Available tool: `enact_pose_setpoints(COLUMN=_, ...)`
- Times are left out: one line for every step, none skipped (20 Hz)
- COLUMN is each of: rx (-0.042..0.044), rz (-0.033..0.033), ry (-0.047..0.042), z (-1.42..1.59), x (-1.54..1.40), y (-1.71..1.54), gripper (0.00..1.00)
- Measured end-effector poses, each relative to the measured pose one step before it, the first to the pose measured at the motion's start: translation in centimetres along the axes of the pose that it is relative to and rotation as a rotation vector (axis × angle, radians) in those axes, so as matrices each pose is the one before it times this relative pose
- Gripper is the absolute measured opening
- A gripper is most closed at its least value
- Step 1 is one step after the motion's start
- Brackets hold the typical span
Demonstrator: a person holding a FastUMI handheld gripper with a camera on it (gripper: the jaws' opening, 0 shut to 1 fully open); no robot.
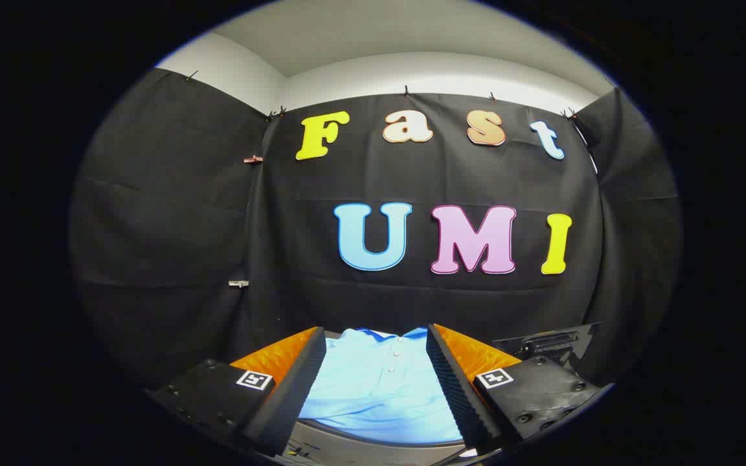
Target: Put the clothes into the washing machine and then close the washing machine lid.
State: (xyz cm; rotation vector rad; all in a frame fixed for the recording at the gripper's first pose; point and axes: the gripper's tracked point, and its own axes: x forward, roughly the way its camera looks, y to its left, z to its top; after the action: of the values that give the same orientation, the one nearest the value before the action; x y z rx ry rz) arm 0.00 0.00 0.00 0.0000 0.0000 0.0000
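Your gripper [376, 382] has its 2 fingers wide apart, touching nothing, so the cloth can fit between them. The blue shirt [379, 388] lies flat just ahead, in the gap between the fingers, with its collar at the far end. That makes it easy to grab.

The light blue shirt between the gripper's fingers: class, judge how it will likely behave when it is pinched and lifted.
The light blue shirt shows soft folds and a buttoned placket, so it will probably drape and sag rather than hold its shape. It looks like thin fabric, so likely light. The gripper is open, its fingers either side of the shirt; a pinch may catch only one layer.
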Motion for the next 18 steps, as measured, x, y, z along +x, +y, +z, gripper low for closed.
enact_pose_setpoints(rx=-0.0019, rz=-0.00304, ry=0.00215, z=-0.075, x=-0.038, y=-0.128, gripper=0.98)
enact_pose_setpoints(rx=-0.00273, rz=-0.00459, ry=0.00346, z=-0.138, x=0.035, y=-0.294, gripper=0.98)
enact_pose_setpoints(rx=-0.00138, rz=-0.00266, ry=0.00408, z=-0.164, x=0.051, y=-0.206, gripper=0.98)
enact_pose_setpoints(rx=-0.00292, rz=-0.00418, ry=0.00443, z=-0.129, x=0.095, y=-0.23, gripper=0.98)
enact_pose_setpoints(rx=-0.00137, rz=-0.00394, ry=0.0016, z=0.004, x=0.12, y=-0.258, gripper=0.98)
enact_pose_setpoints(rx=-0.00071, rz=-0.00336, ry=-0.00102, z=0.081, x=0.14, y=-0.165, gripper=0.98)
enact_pose_setpoints(rx=-0.00329, rz=-0.00073, ry=-0.00456, z=0.255, x=0.167, y=-0.033, gripper=0.98)
enact_pose_setpoints(rx=-0.00725, rz=-0.00013, ry=-0.0052, z=0.248, x=0.124, y=-0.041, gripper=0.98)
enact_pose_setpoints(rx=-0.00426, rz=0.00096, ry=-0.00577, z=0.094, x=0.119, y=-0.001, gripper=0.98)
enact_pose_setpoints(rx=-0.00159, rz=0.00199, ry=-0.00355, z=0.01, x=0.215, y=-0.101, gripper=0.98)
enact_pose_setpoints(rx=-0.00421, rz=0.00175, ry=-0.00014, z=-0.053, x=0.055, y=-0.025, gripper=0.98)
enact_pose_setpoints(rx=-0.00689, rz=0.00173, ry=-0.0002, z=-0.021, x=0.199, y=-0.004, gripper=0.98)
enact_pose_setpoints(rx=-0.00641, rz=0.00415, ry=0.0022, z=-0.079, x=0.169, y=0.03, gripper=0.98)
enact_pose_setpoints(rx=-0.009, rz=0.00125, ry=0.00455, z=-0.143, x=0.242, y=-0.064, gripper=0.98)
enact_pose_setpoints(rx=-0.00301, rz=-0.00059, ry=0.00217, z=-0.126, x=0.068, y=-0.146, gripper=0.98)
enact_pose_setpoints(rx=0.00232, rz=0.00245, ry=0.00415, z=-0.1, x=0.091, y=-0.128, gripper=0.98)
enact_pose_setpoints(rx=0.00121, rz=0.00224, ry=0.00768, z=-0.247, x=0.038, y=-0.085, gripper=0.98)
enact_pose_setpoints(rx=-0.00054, rz=0.0, ry=0.00803, z=-0.258, x=-0.02, y=-0.131, gripper=0.98)
